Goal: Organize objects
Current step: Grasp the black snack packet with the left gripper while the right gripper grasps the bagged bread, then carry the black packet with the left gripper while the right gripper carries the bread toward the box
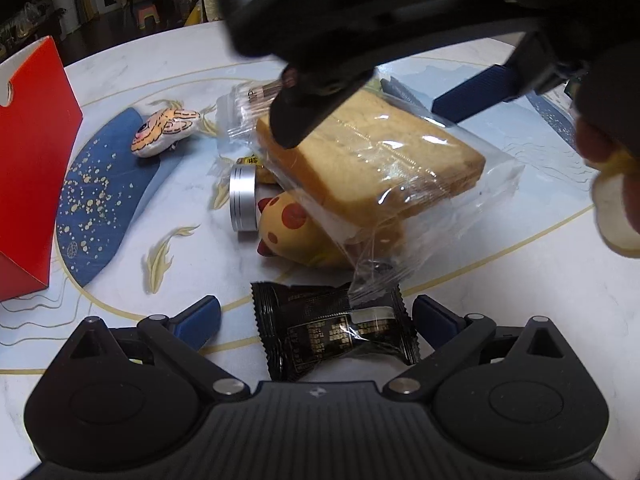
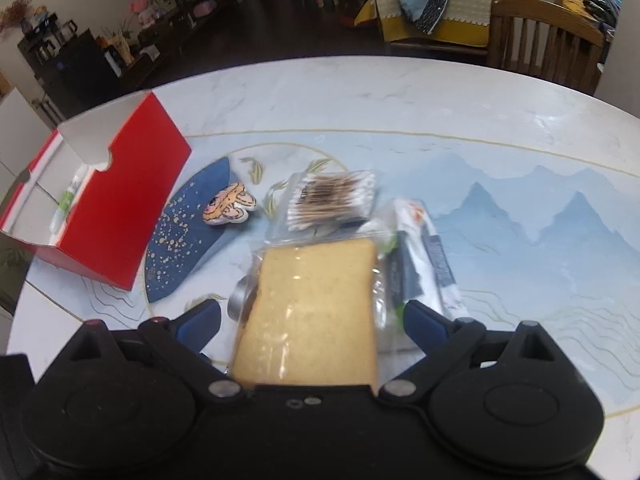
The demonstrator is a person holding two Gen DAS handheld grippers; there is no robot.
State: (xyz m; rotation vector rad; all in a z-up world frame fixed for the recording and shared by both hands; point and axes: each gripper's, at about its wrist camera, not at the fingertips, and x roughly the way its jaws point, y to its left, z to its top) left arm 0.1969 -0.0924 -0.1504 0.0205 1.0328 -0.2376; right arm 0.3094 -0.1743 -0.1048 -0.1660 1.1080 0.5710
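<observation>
A slice of bread in a clear wrapper [image 1: 372,160] [image 2: 312,312] lies tilted on a yellow red-spotted toy [image 1: 288,228]. My right gripper [image 2: 312,320] [image 1: 390,106] is open, one finger on each side of the bread. A black snack packet [image 1: 336,332] lies flat on the table between the fingers of my open left gripper [image 1: 318,320]. Beside the bread are a silver round tin [image 1: 242,200] [image 2: 240,300], a bag of cotton swabs [image 2: 332,200] [image 1: 248,108] and a small plush toy [image 1: 164,132] [image 2: 228,208].
An open red box [image 2: 120,216] [image 1: 32,160] holding a green-and-white tube [image 2: 68,200] stands at the left of the marble table [image 2: 480,120]. A white-and-dark packet [image 2: 428,252] lies right of the bread. A hand [image 1: 612,184] shows at the right. A wooden chair [image 2: 548,36] stands behind.
</observation>
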